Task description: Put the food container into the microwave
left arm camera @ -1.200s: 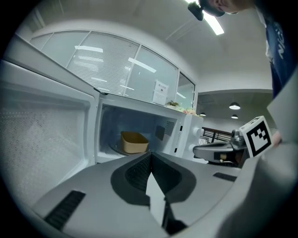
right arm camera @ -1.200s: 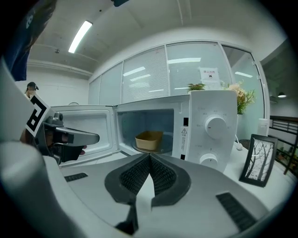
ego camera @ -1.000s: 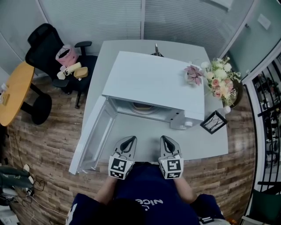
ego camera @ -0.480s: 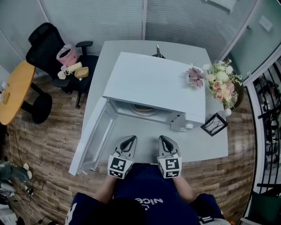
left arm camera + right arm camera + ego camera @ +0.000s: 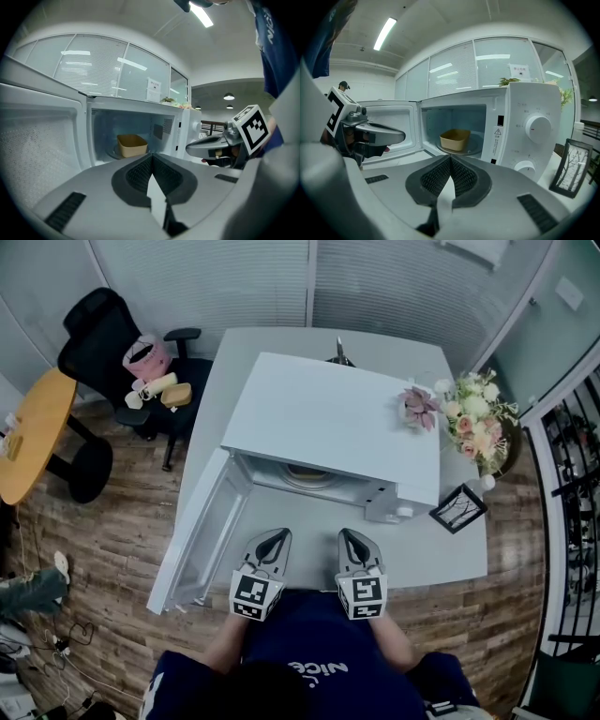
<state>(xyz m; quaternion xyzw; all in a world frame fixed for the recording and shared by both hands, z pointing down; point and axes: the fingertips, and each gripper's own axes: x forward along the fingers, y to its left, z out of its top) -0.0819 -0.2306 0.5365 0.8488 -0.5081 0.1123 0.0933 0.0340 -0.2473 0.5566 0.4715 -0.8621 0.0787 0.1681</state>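
A tan food container sits on the turntable inside the white microwave; it also shows in the left gripper view and the right gripper view. The microwave door hangs wide open to the left. My left gripper and right gripper rest side by side at the table's near edge, in front of the cavity and well short of the container. Both are shut with nothing between the jaws. Each gripper appears in the other's view: the right gripper, the left gripper.
A flower bouquet, a pink succulent and a small black picture frame stand to the right of the microwave. A black office chair with things on it and a round wooden table stand at the left. A person's leg shows on the floor.
Both grippers stay put and shut. A person's leg and shoe have come into view on the floor at the far left.
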